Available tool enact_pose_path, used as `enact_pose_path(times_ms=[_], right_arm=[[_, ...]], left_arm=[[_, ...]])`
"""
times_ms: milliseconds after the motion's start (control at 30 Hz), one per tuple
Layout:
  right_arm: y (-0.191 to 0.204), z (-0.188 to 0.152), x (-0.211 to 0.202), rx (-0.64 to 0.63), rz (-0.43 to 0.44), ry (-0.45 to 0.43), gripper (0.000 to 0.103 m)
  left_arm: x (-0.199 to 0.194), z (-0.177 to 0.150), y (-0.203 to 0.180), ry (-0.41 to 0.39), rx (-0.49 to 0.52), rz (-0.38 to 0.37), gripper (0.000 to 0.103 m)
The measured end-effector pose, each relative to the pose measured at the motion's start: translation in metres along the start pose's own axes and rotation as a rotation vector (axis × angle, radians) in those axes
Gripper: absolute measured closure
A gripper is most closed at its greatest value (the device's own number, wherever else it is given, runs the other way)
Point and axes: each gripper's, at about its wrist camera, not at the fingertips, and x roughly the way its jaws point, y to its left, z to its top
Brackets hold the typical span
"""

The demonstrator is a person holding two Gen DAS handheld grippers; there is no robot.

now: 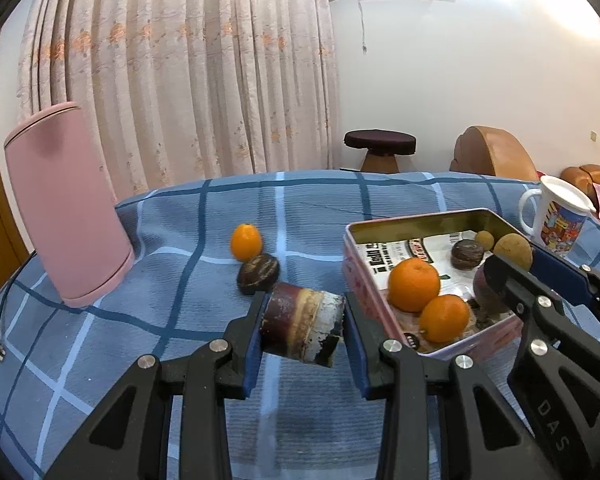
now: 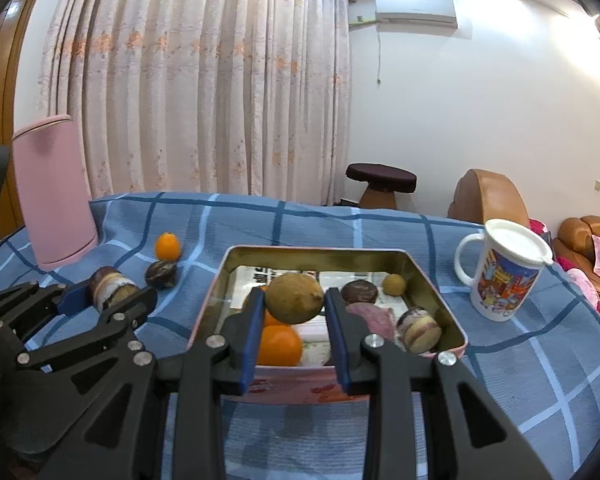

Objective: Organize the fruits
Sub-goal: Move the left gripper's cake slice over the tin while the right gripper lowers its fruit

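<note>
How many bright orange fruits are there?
3: two round oranges, a larger one and a smaller one, lie touching in the metal tin; a small oval orange fruit sits on the blue checked cloth. Others may be hidden.

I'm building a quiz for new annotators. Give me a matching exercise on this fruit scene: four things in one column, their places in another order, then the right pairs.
Things
1. sugarcane piece
2. brown round fruit
3. small orange
4. mug

Places
A. on the cloth, beside a dark fruit, left of the tin
B. between the right gripper jaws, above the tin
C. standing on the cloth, right of the tin
D. between the left gripper jaws, left of the tin

Pairs: 1-D, 2-B, 3-A, 4-C
</note>
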Motion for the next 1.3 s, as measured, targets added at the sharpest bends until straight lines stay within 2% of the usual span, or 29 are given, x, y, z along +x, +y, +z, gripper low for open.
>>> enact_pose_path(times_ms=[667,1300], right_arm=[[-0.036,0.002,0.012,0.028,-0.054,0.018,0.070],[-0.075,0.010,0.032,0.083,-0.120,0.037,0.070]], left_arm=[[0.011,0.011,-0.040,-0.004,0.037,-0.048,0.065],[0.039,0.027,-0.073,0.016,0.049,-0.104,0.065]])
